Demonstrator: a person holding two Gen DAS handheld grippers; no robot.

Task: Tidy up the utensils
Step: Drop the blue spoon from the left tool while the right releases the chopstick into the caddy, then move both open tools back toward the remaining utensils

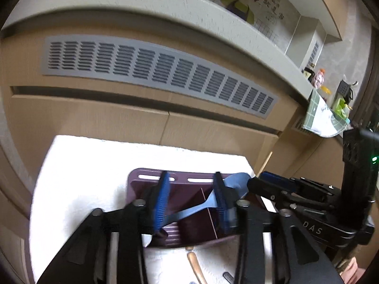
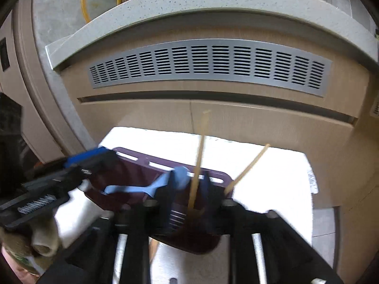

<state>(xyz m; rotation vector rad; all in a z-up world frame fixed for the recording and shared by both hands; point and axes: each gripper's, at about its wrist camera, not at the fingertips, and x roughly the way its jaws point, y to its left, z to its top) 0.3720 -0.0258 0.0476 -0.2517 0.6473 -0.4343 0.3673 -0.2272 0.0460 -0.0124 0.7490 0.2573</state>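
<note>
A light blue plastic spoon (image 1: pixel 201 207) lies slanted over the purple slotted tray (image 1: pixel 151 177), its bowl toward the right. My left gripper (image 1: pixel 191 201) is open around the spoon, blue pads apart and not pressing on it. In the right wrist view, one wooden chopstick (image 2: pixel 199 161) stands nearly upright between the fingers of my open right gripper (image 2: pixel 189 189), its lower end in the tray (image 2: pixel 142 163). A second chopstick (image 2: pixel 248 168) leans away to the right. The spoon (image 2: pixel 132 189) and the left gripper (image 2: pixel 71 177) show at the left there; the right gripper (image 1: pixel 258 181) reaches in from the right.
The tray rests on a white cloth (image 1: pixel 83 177) in front of a wooden cabinet with a grey vent grille (image 1: pixel 161 71) under a pale counter edge. A wooden-handled utensil (image 1: pixel 195 265) lies on the cloth near me. A checked dish cloth (image 1: pixel 319 116) hangs at the right.
</note>
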